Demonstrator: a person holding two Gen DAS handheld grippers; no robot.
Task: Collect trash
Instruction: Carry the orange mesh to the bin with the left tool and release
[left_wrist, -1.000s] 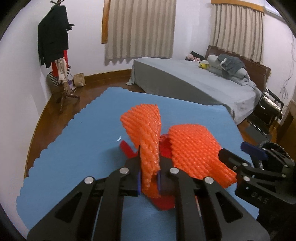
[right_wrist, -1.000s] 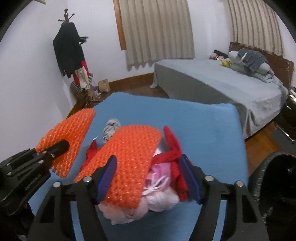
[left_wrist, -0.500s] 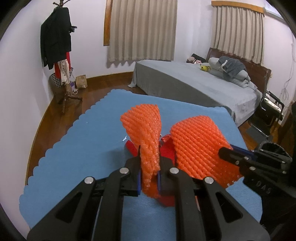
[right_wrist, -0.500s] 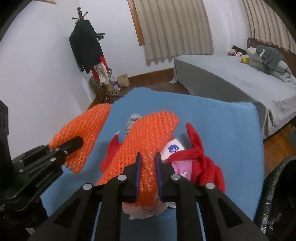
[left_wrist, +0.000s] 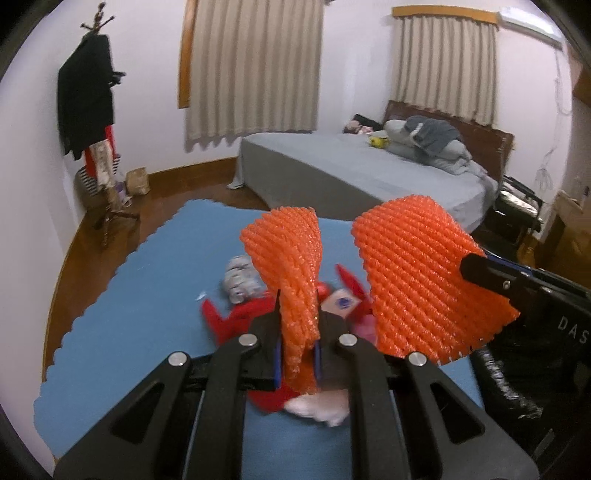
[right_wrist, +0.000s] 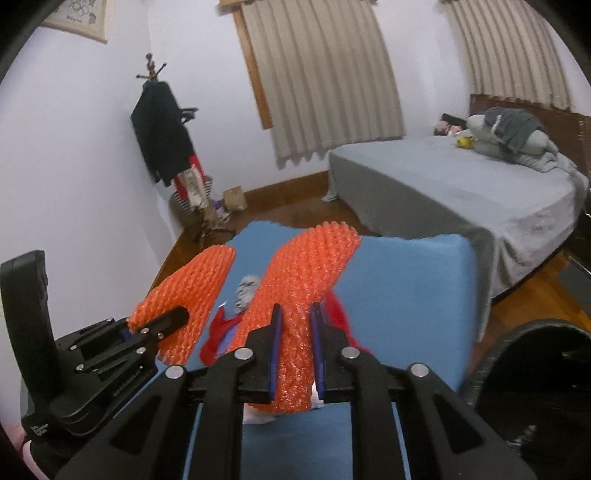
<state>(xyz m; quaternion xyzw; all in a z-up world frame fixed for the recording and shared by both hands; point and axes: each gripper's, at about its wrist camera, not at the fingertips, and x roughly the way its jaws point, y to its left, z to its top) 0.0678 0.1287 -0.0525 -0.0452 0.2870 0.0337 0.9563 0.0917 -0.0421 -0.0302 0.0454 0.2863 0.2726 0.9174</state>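
My left gripper (left_wrist: 298, 317) is shut on an orange foam net sleeve (left_wrist: 290, 258) and holds it above the blue mat (left_wrist: 147, 295). My right gripper (right_wrist: 293, 314) is shut on a second orange foam net sleeve (right_wrist: 303, 280), also lifted; it shows in the left wrist view (left_wrist: 421, 280) too. Below them on the mat lie a red plastic bag (left_wrist: 236, 317), a grey crumpled wad (left_wrist: 240, 280), pink and white scraps (left_wrist: 321, 408) and a small white card (left_wrist: 341, 302). The left gripper with its sleeve shows at the left of the right wrist view (right_wrist: 184, 295).
A black trash bag (right_wrist: 535, 387) stands open at the right edge of the mat. A grey bed (left_wrist: 362, 173) lies behind, a coat rack (left_wrist: 96, 122) stands at the far left wall, and wooden floor surrounds the mat.
My right gripper closed on the second orange sleeve and lifted it. Both grippers rose from the mat, uncovering the red bag and scraps beneath.
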